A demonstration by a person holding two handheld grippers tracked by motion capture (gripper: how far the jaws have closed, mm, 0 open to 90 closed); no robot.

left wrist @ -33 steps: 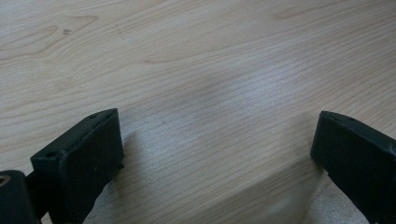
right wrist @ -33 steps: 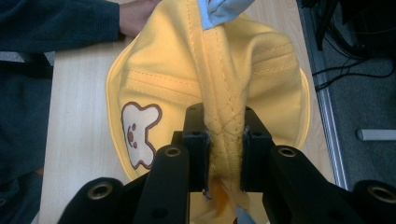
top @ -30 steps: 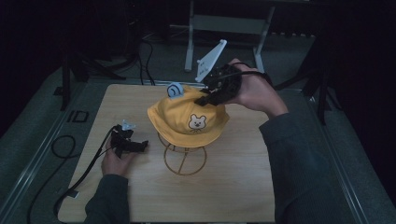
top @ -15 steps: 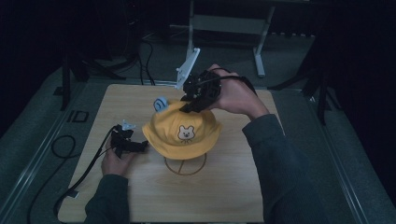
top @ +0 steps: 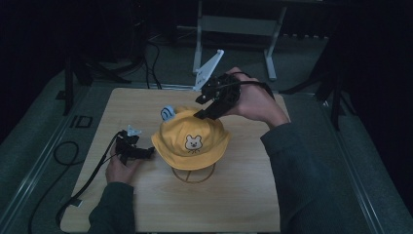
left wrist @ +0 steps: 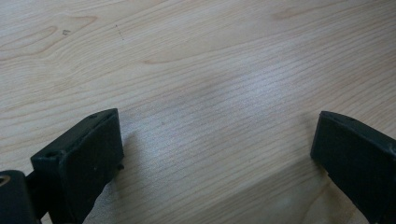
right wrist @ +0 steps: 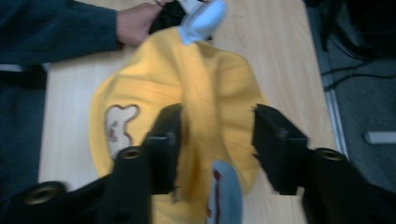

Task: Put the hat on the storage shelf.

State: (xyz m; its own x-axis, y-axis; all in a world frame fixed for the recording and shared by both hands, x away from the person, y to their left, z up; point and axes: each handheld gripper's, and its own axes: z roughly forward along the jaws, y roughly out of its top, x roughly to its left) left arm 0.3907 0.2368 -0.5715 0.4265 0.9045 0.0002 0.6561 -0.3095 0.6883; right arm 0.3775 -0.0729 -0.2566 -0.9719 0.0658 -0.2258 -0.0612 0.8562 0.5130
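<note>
The right gripper (top: 202,108) has just been opened over the far side of the yellow cloth bear-face hat (top: 191,139); fabric lies between its parted jaws, unpinched. The hat is now seated on the round wire stand (top: 194,175) at mid-table, so placement appears done, while the left gripper (left wrist: 215,154) is held wide and empty at the near left.

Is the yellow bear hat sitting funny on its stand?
A bit. The yellow hat sits tilted on the wire stand, its brim dipping toward the left gripper and one blue ear poking up. The right gripper, its jaws just opening, hovers over the crown. Nothing looks torn.
</note>
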